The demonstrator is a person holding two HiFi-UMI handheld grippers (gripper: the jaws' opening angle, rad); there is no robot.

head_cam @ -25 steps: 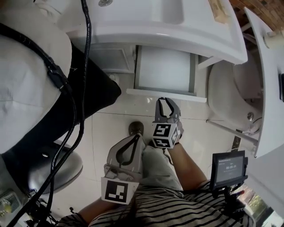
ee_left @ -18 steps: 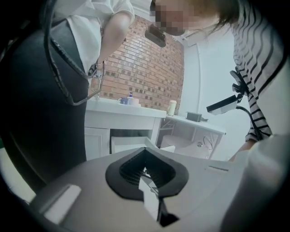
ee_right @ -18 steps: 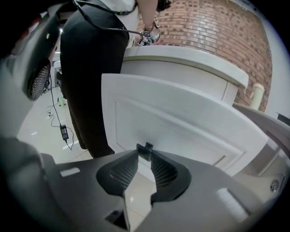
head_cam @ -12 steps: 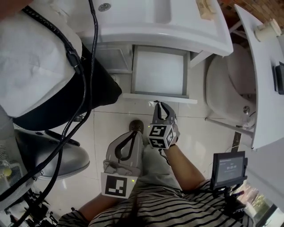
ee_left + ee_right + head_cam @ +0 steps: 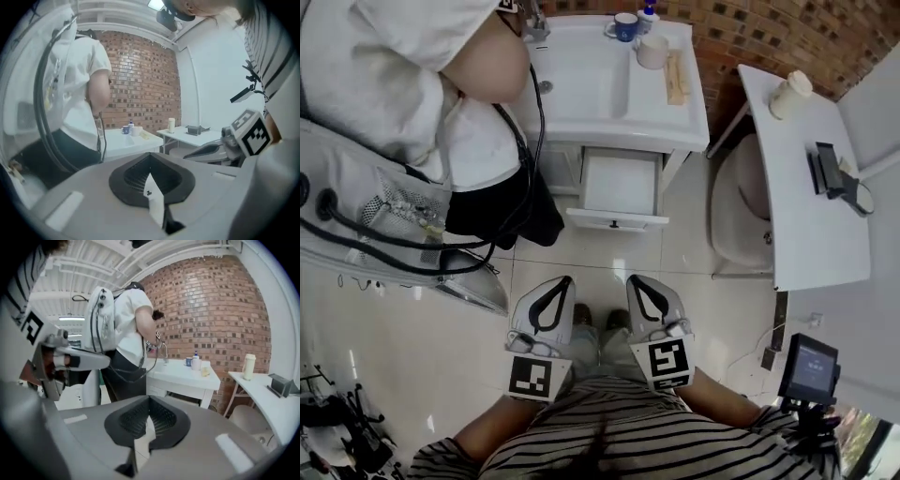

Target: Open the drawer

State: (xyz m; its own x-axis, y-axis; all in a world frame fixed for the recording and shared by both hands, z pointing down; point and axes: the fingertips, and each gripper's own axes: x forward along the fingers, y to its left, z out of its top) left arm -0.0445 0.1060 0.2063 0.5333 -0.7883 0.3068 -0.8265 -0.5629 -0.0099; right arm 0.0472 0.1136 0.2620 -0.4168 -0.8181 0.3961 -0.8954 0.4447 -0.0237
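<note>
The drawer point(image 5: 620, 186) under the sink point(image 5: 581, 89) stands pulled well out, so the opening looks done, with nothing plainly left. It lies well apart from both tools, straight ahead of their tips. The left gripper point(image 5: 565, 281) is closed and empty, and the right gripper point(image 5: 631, 281) has just been closing its jaws on nothing.

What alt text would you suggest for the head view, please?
Seen from above, the white drawer under the sink stands pulled open. Nearer the camera, the left claw and right claw are held side by side, both shut and empty, the right having just closed. A person in white stands at the sink.
</note>
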